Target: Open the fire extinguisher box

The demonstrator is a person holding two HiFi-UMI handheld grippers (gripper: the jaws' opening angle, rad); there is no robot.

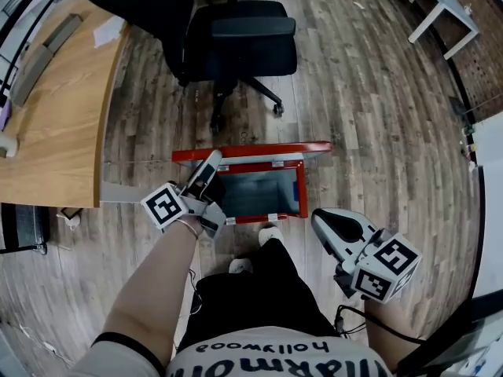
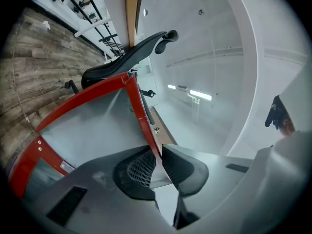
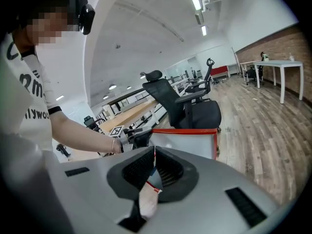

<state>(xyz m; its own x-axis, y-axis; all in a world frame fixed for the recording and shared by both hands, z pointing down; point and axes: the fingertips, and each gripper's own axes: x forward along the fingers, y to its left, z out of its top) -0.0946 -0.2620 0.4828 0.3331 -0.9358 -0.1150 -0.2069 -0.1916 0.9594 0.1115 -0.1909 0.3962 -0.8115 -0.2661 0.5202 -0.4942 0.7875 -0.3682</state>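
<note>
One fire extinguisher box (image 1: 302, 188), one door (image 1: 267, 149), two grippers, one black office chair (image 1: 236, 38), one wooden desk (image 1: 55, 124), one white table (image 1: 444, 10). The box sits on the plank floor right in front of my feet, between the chair and me. It is red and rectangular, with a dark, bare inside open to view from above. Its door is a red frame around a pale grey pane, standing raised along the box's far edge. My left gripper (image 1: 211, 163) is at the door's left corner; in the left gripper view its jaws are clamped narrow on the red frame edge (image 2: 141, 111), one pad on each side. My right gripper (image 1: 321, 220) hangs just right of the box, apart from it, with its jaws together and nothing between them in the right gripper view.
</note>
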